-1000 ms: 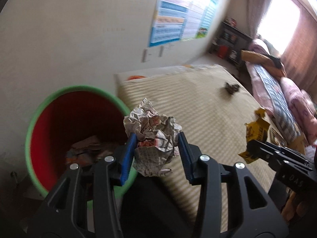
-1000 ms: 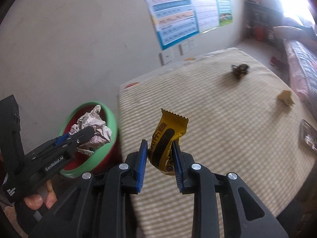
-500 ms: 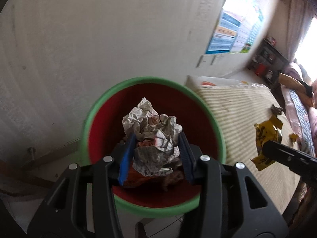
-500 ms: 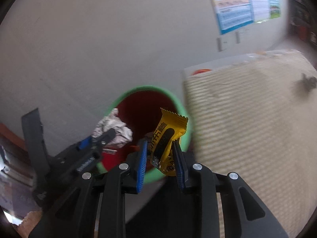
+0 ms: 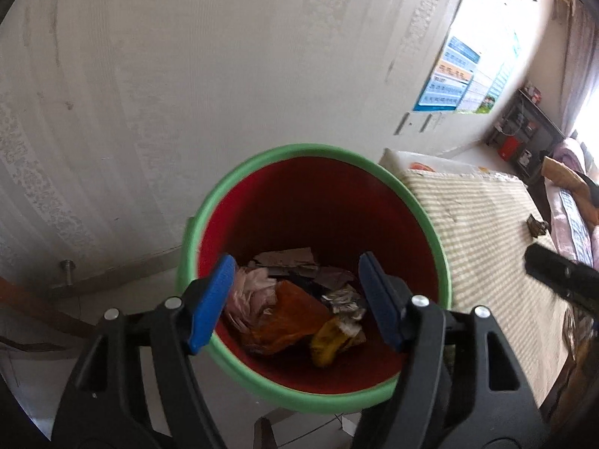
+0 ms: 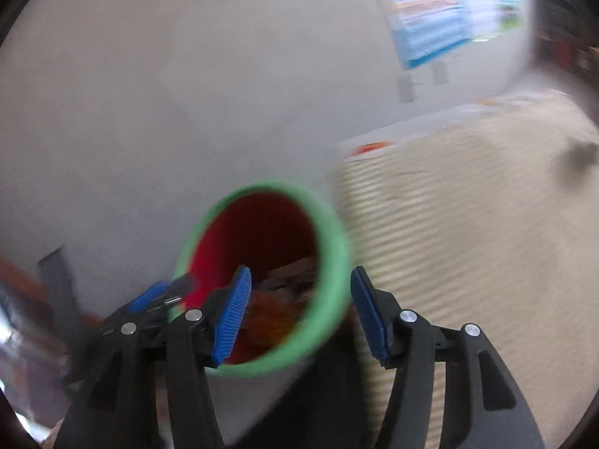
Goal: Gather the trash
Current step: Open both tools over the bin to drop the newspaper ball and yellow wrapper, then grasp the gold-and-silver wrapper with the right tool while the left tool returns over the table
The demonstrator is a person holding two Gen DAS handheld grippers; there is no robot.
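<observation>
A yellow wrapper [image 5: 329, 340] is lying in the lower centre of the left view, inside the bin [image 5: 239, 187], long axis tilting up to the right. Both the left gripper [image 5: 297, 303] and right gripper [image 6: 299, 314] are opening empty over the bin, likely for dropping.
</observation>
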